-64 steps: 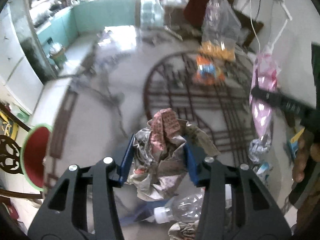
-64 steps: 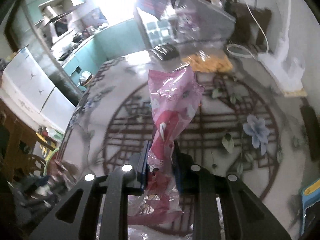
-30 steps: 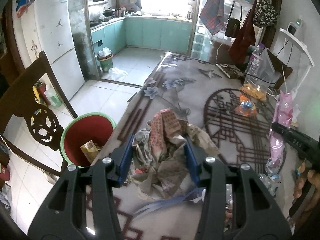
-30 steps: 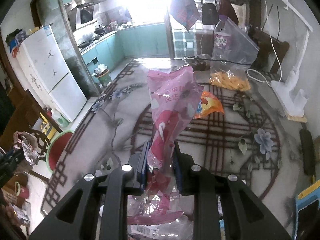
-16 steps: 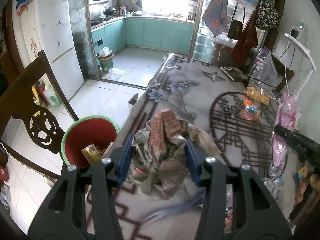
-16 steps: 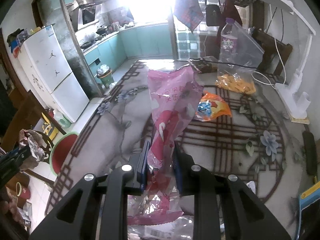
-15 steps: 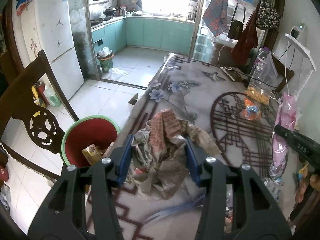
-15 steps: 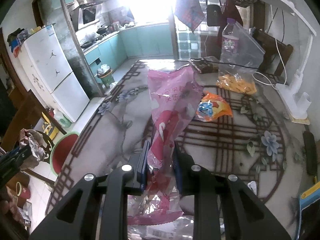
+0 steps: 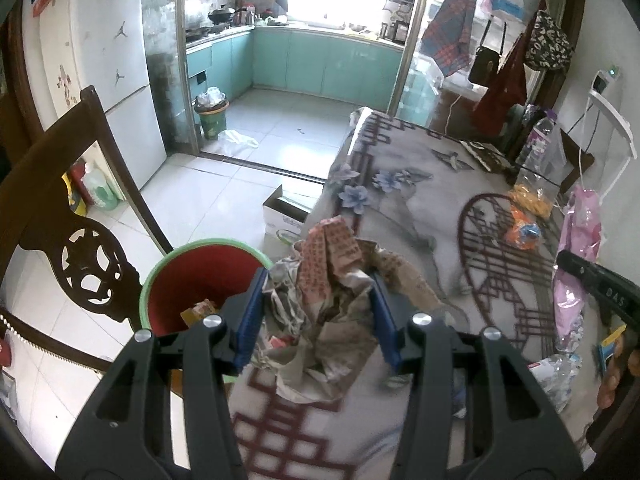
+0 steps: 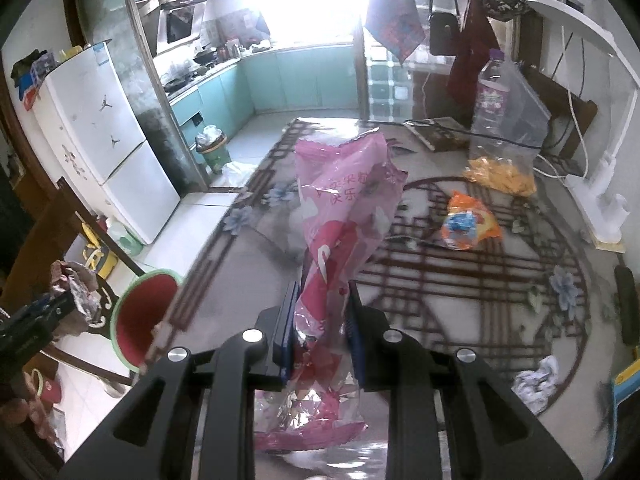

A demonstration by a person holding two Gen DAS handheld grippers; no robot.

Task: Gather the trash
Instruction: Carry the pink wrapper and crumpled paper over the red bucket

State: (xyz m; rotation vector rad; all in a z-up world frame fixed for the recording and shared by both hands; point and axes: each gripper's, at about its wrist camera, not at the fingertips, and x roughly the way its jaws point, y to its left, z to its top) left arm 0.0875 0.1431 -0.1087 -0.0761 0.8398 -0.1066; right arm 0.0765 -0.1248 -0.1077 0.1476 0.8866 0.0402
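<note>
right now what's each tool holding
Left tool: shut on a crumpled wad of printed paper wrappers.
Right tool: shut on a pink crinkly plastic bag.

1. Wad of trash (image 9: pixel 328 280): crumpled paper, matt, creased; some printed newsprint.
2. Bag (image 10: pixel 344 216): thin pink plastic film, glossy, wrinkled.
3. Bin (image 9: pixel 160 280): smooth plastic, red inside, green rim.
4. Chair (image 9: pixel 52 200): dark carved wood, slight sheen.
5. Table cover (image 9: pixel 420 208): printed, shiny, possibly vinyl.
6. Floor (image 9: pixel 224 184): glossy white tile.
</note>
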